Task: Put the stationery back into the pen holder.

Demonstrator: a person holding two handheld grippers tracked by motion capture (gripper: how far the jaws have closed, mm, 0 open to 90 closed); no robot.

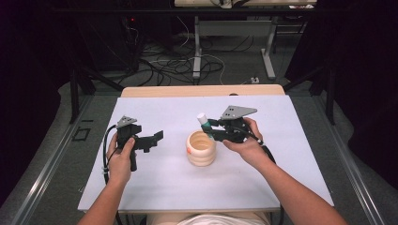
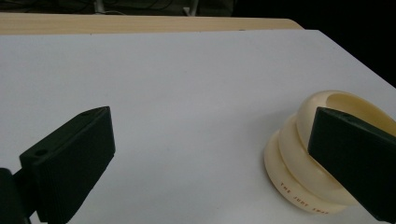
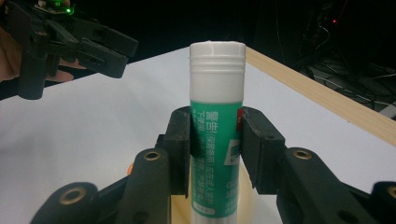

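A green glue stick with a white cap stands upright between the pads of my right gripper, which is shut on it. In the high view my right gripper holds the stick just above the far rim of a cream ribbed cup at the middle of the white board. The cup lies at the right of the left gripper view, partly behind one jaw. My left gripper hovers left of the cup, open, with nothing between its fingers.
The white board covers a wooden table. Beyond the far edge are table legs and cables on the floor. My left gripper appears at the upper left of the right gripper view.
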